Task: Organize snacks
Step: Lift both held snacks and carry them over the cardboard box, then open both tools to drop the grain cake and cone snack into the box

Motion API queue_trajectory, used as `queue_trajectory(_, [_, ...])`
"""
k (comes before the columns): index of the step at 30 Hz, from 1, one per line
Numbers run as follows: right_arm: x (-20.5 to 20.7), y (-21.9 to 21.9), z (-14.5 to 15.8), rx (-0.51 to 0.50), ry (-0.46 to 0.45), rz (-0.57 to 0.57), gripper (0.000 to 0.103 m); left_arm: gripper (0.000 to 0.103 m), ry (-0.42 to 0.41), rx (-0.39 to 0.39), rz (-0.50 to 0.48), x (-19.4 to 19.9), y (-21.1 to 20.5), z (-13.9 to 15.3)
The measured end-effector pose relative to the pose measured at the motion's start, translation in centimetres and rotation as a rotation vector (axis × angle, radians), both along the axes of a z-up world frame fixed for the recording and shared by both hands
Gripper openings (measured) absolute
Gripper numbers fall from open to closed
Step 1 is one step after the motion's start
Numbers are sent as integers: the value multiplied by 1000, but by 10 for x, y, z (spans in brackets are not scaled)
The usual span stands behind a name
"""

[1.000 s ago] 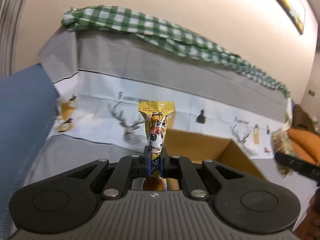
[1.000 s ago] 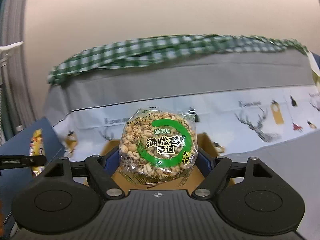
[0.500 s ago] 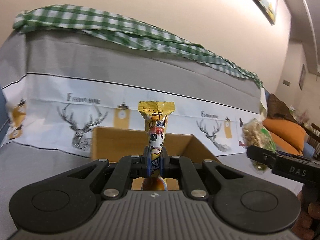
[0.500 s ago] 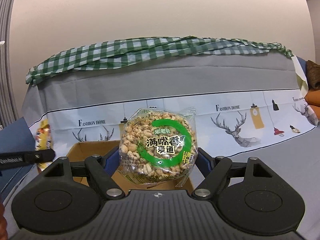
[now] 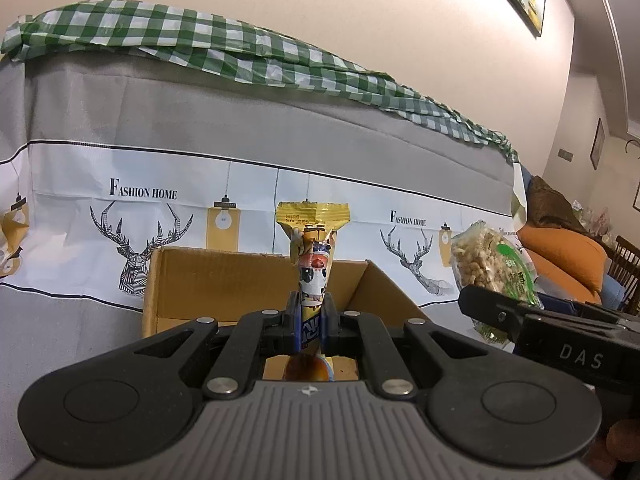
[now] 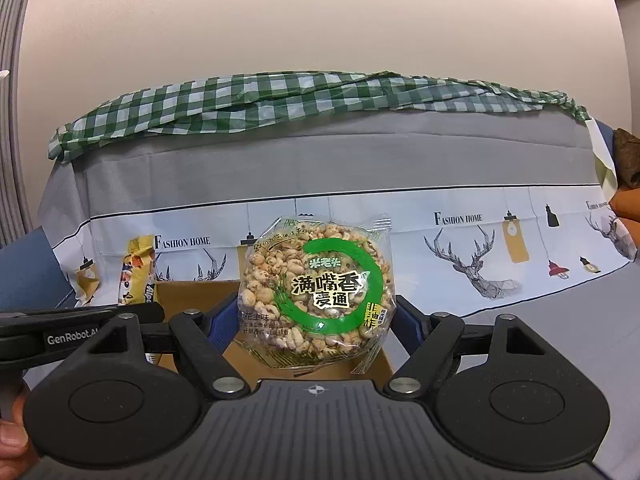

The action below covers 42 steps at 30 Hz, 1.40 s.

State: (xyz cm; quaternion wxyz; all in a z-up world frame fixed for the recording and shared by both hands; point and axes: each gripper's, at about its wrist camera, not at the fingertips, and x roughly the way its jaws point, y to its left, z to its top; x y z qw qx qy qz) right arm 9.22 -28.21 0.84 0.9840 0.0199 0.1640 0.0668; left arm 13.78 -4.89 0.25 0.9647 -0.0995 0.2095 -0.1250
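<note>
A: Left claw (image 5: 311, 322) status?
B: Clamped tight on the yellow snack stick (image 5: 313, 264), held upright over the cardboard box (image 5: 224, 276).
A: Right claw (image 6: 316, 320)?
B: Spread wide, gripped on the round puffed-grain pack (image 6: 316, 284), held above the same box, right of the stick.

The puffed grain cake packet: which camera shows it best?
The right wrist view: the puffed grain cake packet faces the camera, label readable, between the right gripper fingers. The left wrist view shows it small, sideways, at the right.
</note>
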Motion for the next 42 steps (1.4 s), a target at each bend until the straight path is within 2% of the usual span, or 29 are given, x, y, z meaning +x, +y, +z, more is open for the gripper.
queue_trajectory(27, [3,2,-1,-13,3,2,79,9,3,-24,-5,0,3,1])
queue_trajectory(29, [5,2,-3,-14,13,0,80,28,17,-31,-13,2,3,1])
queue_trajectory(30, [6,4,-5,-26,22,-10,85,52,22,-34,-12,2,4,0])
queue_trajectory(31, [7,5,-5,-39,24,-25,94,58,20,-35,-4,2,6,0])
queue_trajectory(36, [8,0,-5,-10,28,-47,99,65,20,-39,37,-3,18,1])
queue_trajectory(38, [6,-1,-5,-9,28,-53,101,74,24,-35,53,-8,22,1])
queue_trajectory(40, [4,-1,-4,-12,22,-61,102,83,1,-9,69,-18,23,1])
queue_trajectory(42, [-2,-3,-1,-11,-4,-84,102,84,-19,34,69,-30,23,3])
